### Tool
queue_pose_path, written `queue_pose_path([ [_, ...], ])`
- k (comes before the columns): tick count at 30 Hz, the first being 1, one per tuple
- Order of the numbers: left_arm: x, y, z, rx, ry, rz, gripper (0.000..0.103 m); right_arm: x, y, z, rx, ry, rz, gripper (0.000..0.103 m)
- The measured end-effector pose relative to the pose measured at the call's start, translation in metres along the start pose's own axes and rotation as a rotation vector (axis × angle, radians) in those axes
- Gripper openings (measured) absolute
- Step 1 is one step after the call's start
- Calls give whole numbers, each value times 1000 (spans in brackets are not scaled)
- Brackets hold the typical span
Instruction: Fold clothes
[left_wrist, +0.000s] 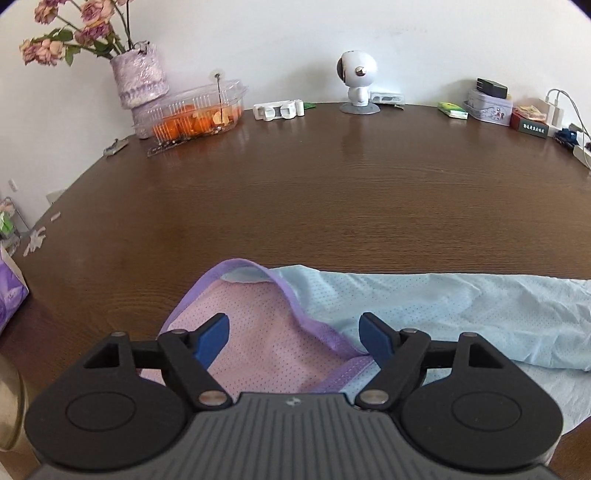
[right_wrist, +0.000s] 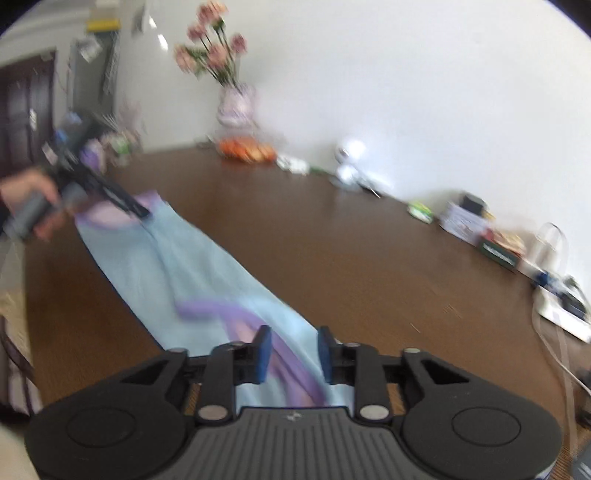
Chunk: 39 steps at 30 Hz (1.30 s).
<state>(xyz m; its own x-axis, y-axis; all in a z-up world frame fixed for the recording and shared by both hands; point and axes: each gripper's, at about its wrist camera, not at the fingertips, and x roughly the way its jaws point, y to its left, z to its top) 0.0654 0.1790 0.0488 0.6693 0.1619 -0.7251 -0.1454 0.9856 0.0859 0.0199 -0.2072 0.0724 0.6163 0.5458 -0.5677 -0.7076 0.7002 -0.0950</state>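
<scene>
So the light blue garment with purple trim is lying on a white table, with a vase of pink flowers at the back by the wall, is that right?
Not quite. The table is dark brown wood, not white; the left wrist view shows it clearly. The rest holds: the light blue garment with purple trim lies on it, and the vase of pink flowers stands at the back by the wall.

The worktop (left_wrist: 314, 184) lies bare beyond the garment (left_wrist: 424, 306); a vase (left_wrist: 140, 74), fruit box (left_wrist: 192, 110) and figurine (left_wrist: 356, 79) line the far wall.
</scene>
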Motion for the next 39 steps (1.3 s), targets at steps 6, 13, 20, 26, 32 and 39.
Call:
queue_pose_path([
  [6,11,9,1,-87,34,-21,62,71,60,22,-103,15,131,23],
  [13,12,25,-5,-160,14,-101,40,96,66,13,-68,81,128,14],
  [20,11,36,0,-227,-30,-140,0,94,53,14,31,68,122,2],
  [26,9,41,3,-253,-42,-156,0,82,48,24,59,29,135,2],
  [32,13,37,8,-248,-74,-100,37,85,48,23,54,45,141,2],
  [39,27,28,15,-228,-15,-123,5,90,59,15,17,60,117,2],
])
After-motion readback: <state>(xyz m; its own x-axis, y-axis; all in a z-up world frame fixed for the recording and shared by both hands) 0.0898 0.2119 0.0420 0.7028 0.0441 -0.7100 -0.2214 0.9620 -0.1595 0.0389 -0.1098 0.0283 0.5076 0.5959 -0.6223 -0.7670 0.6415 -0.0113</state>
